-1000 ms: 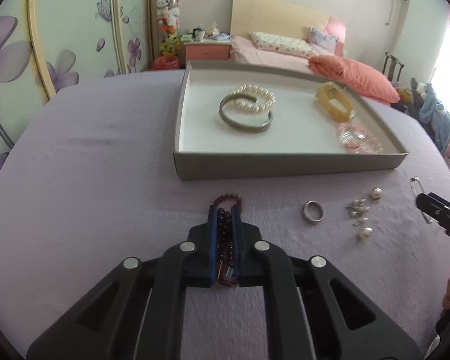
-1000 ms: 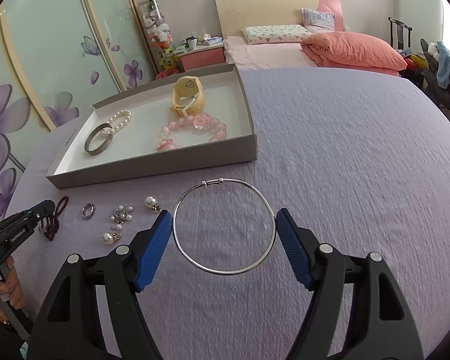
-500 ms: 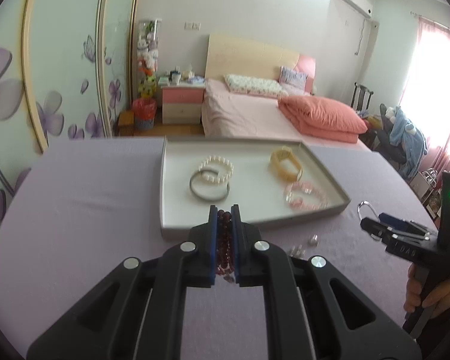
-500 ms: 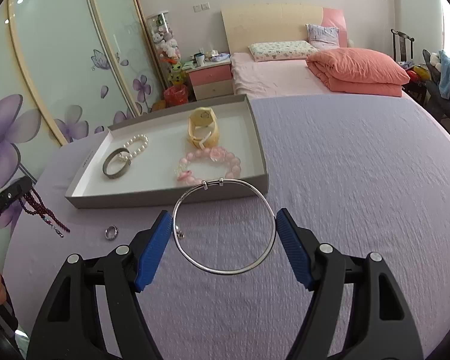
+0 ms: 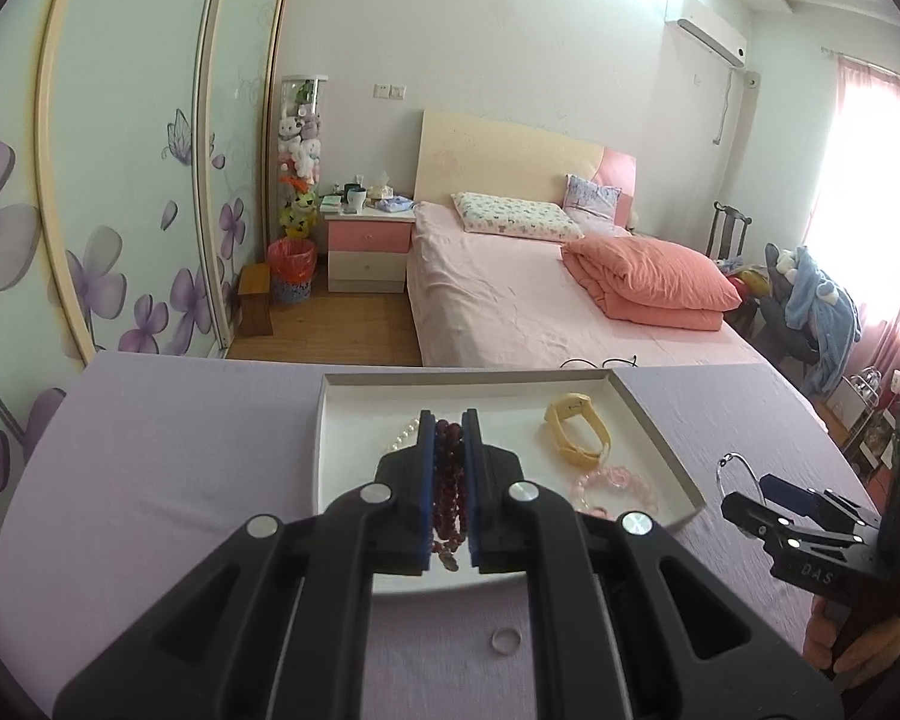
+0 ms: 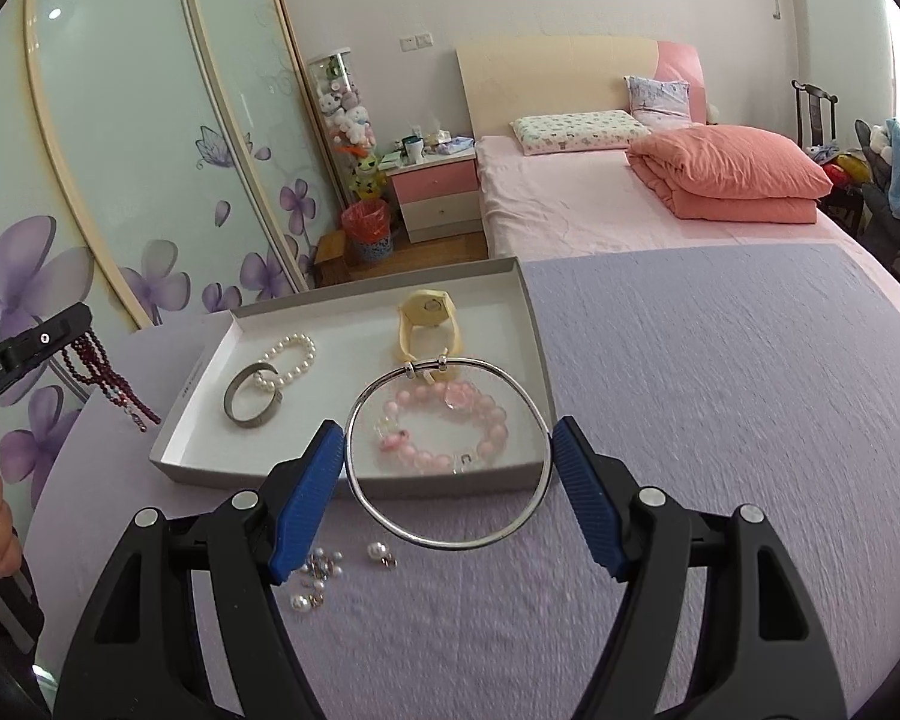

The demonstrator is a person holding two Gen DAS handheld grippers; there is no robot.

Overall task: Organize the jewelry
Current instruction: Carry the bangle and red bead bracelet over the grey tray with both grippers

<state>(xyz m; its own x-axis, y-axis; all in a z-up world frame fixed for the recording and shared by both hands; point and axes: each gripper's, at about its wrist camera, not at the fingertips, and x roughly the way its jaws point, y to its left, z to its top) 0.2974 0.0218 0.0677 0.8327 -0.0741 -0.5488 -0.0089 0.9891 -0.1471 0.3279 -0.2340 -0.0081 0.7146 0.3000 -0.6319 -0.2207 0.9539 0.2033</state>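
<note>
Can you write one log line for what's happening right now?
left tool: shut on red bead string | right tool: holds silver hoop | both above tray

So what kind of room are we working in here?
A bedroom, it seems: a pink-sheeted bed with a cream headboard, a pink-and-white nightstand, and sliding wardrobe doors printed with purple flowers beyond the lilac-covered work table.

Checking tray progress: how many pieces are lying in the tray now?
4: pearl bracelet and grey bangle at its left, yellow watch at the back, pink bead bracelet at the front right.
</note>
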